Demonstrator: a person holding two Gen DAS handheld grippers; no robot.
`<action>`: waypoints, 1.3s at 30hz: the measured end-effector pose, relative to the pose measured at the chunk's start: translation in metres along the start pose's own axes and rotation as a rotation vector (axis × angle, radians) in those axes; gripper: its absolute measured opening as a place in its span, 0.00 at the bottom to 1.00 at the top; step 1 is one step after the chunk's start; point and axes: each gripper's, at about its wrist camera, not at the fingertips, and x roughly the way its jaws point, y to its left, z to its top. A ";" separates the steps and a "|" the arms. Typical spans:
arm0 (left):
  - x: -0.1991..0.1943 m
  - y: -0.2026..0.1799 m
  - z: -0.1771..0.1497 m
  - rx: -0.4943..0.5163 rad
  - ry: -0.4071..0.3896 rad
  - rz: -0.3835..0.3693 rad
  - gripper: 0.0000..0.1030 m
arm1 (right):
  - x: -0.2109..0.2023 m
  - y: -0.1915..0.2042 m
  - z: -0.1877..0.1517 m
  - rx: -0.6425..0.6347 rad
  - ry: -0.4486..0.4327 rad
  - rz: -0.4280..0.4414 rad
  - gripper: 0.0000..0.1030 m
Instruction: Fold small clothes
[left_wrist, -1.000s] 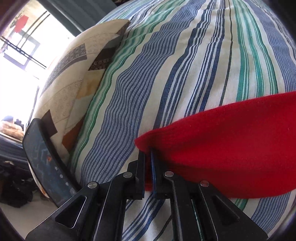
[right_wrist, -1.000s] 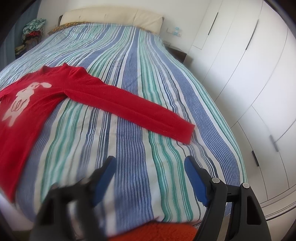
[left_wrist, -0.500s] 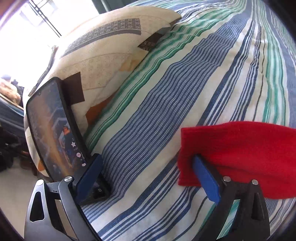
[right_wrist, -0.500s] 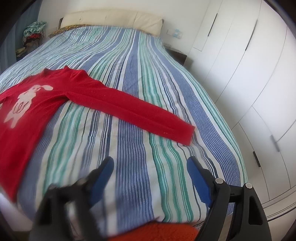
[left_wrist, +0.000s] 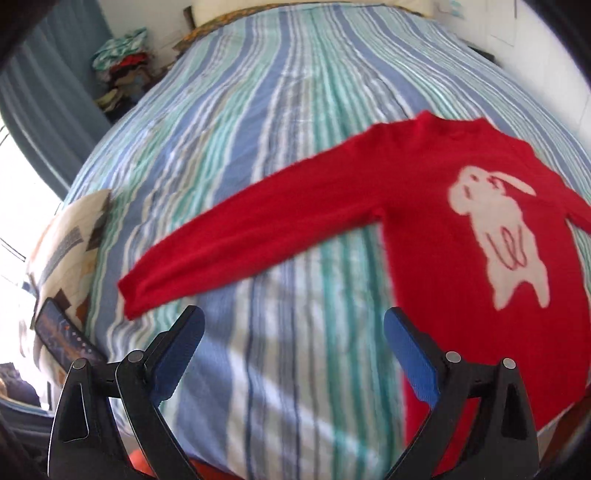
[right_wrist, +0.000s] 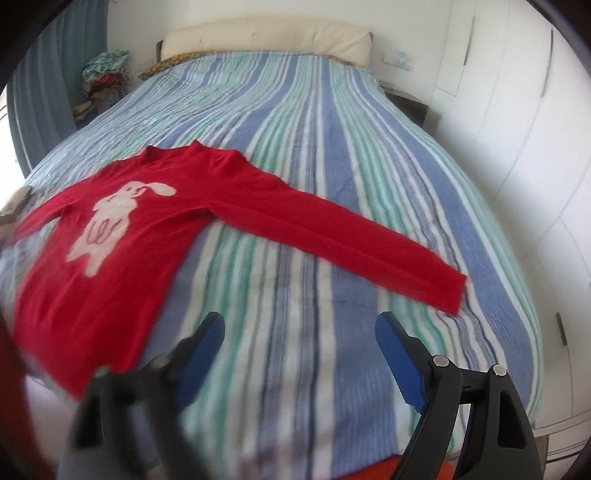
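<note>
1. Right wrist view takes in one bed (right_wrist: 332, 155) under a blue, green and white striped cover, filling most of the room; a cream headboard (right_wrist: 266, 37) stands at its far end and white wardrobe doors (right_wrist: 517, 129) run along its right side.
2. One red sweater (right_wrist: 110, 258) with a pale rabbit on the chest lies flat on the bed's near left part, front up, both sleeves stretched out sideways.
3. One patterned pillow (left_wrist: 70, 236) sits at the bed's left edge, with one phone (left_wrist: 62, 332) leaning at its near end.
4. One heap of clothes (right_wrist: 105, 72) is piled beyond the bed's far left corner.
5. Left gripper (left_wrist: 291, 325) hangs over the bed, jaws spread wide, holding nothing.
6. Right gripper (right_wrist: 299, 328) is likewise spread and empty over bare cover.
</note>
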 end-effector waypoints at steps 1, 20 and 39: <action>-0.002 -0.022 -0.008 0.015 0.017 -0.037 0.95 | 0.004 0.016 0.005 -0.022 0.011 0.052 0.81; -0.028 -0.051 -0.088 0.010 0.172 -0.088 0.95 | 0.062 0.083 -0.055 -0.215 0.482 0.127 0.82; -0.006 -0.111 -0.111 -0.002 0.192 -0.186 0.96 | 0.081 0.111 -0.053 -0.037 0.407 0.245 0.83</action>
